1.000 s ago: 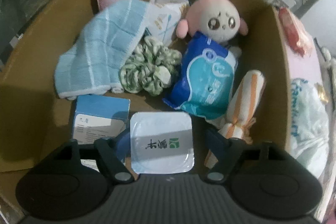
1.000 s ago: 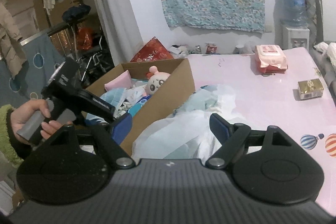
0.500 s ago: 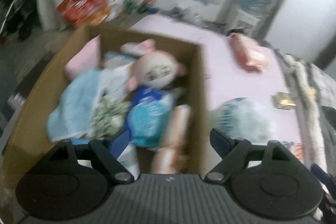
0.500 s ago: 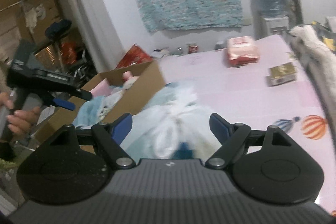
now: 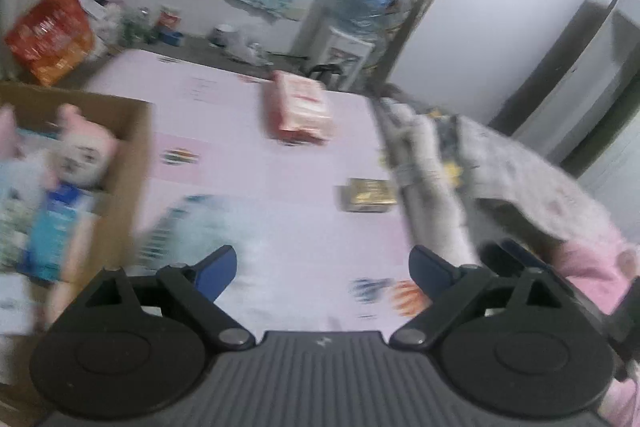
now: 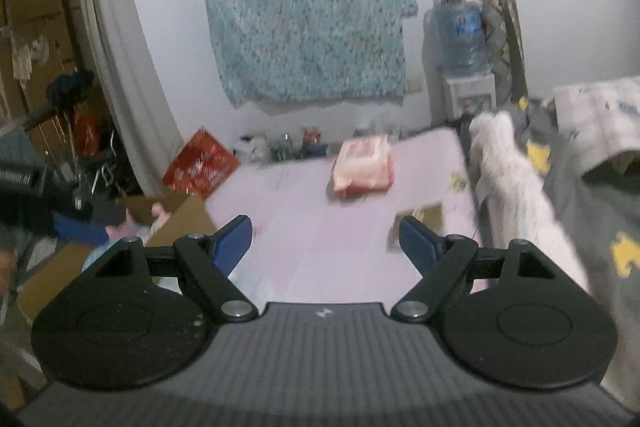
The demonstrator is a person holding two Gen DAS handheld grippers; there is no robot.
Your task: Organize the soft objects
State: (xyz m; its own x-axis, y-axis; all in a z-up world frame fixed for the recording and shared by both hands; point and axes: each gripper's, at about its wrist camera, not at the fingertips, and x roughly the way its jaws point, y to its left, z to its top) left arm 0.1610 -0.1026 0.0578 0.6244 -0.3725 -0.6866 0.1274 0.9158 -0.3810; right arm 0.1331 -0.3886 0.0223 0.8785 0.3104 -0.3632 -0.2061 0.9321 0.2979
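Pink sheeting printed with small balloons covers the table [image 5: 288, 163], and a patterned teal cloth [image 6: 308, 27] hangs on the white wall behind it beside a water dispenser [image 6: 460, 43]. Motion blur smears both views, so I can read no writing on any package.

My left gripper [image 5: 322, 265] has just been opening its jaws; they stand wide apart over bare tabletop with nothing between them. My right gripper [image 6: 326, 241] is also spread wide and empty, pointing across the table toward the far wall.

At the left edge sits the cardboard box [image 5: 136, 155], open at the top. Inside it a pink-eared plush doll [image 5: 82, 155] faces up, its head toward the far wall, with a blue-and-white soft pack [image 5: 56, 223] lying below it, long axis running away from me. Just beside the box, on the table, lies a whitish plastic bag [image 5: 200, 227] with blue print, too blurred to read.

Farther off, a pink-and-red wrapped pack [image 5: 302, 111] lies flat, long side pointing toward the wall. A small gold box [image 5: 370, 195] rests near the table's right edge, next to a white fluffy cloth [image 5: 432, 195] and grey bedding [image 6: 580, 211].
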